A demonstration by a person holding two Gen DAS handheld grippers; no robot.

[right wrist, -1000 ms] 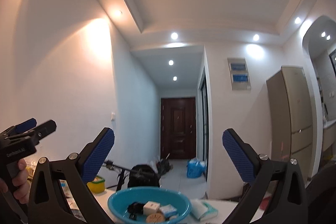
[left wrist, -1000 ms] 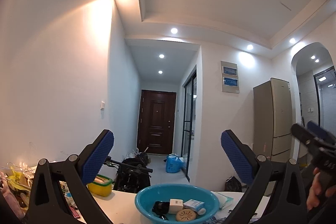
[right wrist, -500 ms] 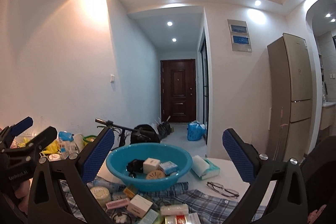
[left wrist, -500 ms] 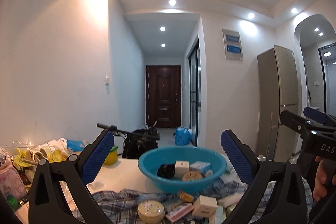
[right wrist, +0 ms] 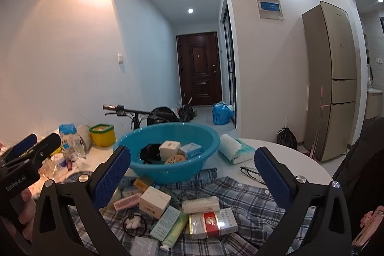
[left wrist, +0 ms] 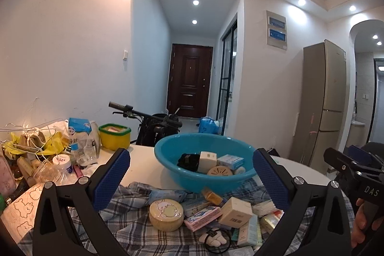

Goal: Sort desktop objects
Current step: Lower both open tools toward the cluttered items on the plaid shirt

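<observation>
A blue basin [left wrist: 182,178] [right wrist: 134,143] sits on the white table and holds a white box, a blue box, a round tin and a black item. In front of it, on a plaid cloth [left wrist: 134,227] [right wrist: 242,193], lie several small items: a round yellow tin [left wrist: 166,211], a white box [left wrist: 235,211] [right wrist: 154,201], a pink pack [left wrist: 202,217], a red-and-white carton [right wrist: 212,222] and a black hair tie [right wrist: 134,223]. My left gripper [left wrist: 191,180] and right gripper [right wrist: 192,178] both hover open above the pile, holding nothing.
Clutter fills the table's left side: a yellow tub [left wrist: 114,136], a milk bag [left wrist: 80,136], bottles and wire hangers. A tissue pack [right wrist: 236,148] and glasses [right wrist: 252,172] lie right of the basin. A bicycle [left wrist: 148,121] and a fridge [right wrist: 333,78] stand beyond the table.
Both grippers have tilted down from the ceiling toward the table. The basin and the pile on the plaid cloth have come into full view. Both stay open.
</observation>
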